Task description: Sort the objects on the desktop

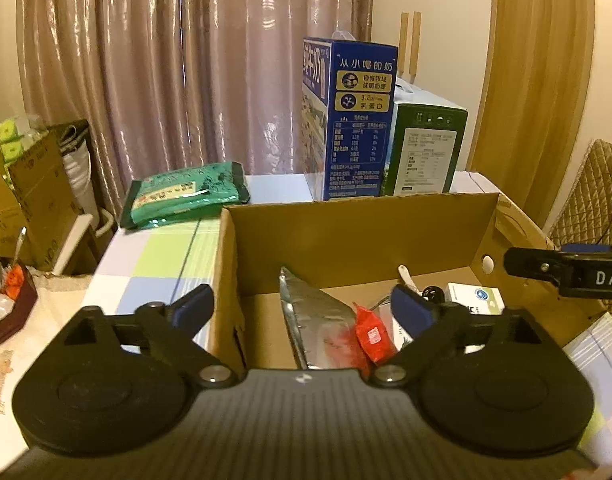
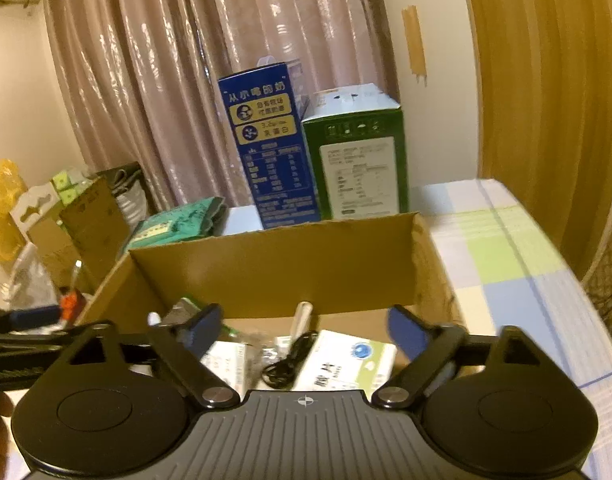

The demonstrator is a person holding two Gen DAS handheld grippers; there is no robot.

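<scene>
a checked tabletop (image 1: 162, 256) in pale blue, green and white carries an open brown cardboard box (image 1: 345, 236), evidently the collecting bin for the sort. both hand-held grippers hang over its near edge, angled down into it. behind the box, on the far side, a tall blue milk carton (image 1: 353, 120) stands upright beside a shorter green carton (image 1: 425, 148), perhaps too bulky to go in. a flat green foil packet (image 1: 186, 196) lies on the tabletop at the far left, outside the box and probably still to be sorted.

inside the box the collected things lie loose: a silver foil pouch (image 1: 317, 316) leaning toward the left wall, a white-and-green medicine box (image 2: 345, 360) to the right, a small red sachet (image 1: 371, 336) between them, a coiled black cable (image 2: 286, 364) and a white pen-like stick (image 2: 304, 316) near the far wall.

the left hand-held gripper (image 1: 302, 308) has its blue-padded fingers wide apart with nothing gripped. the right hand-held gripper (image 2: 306, 332) is likewise spread and empty above the medicine box, a pose consistent with items dropped into the box.
</scene>
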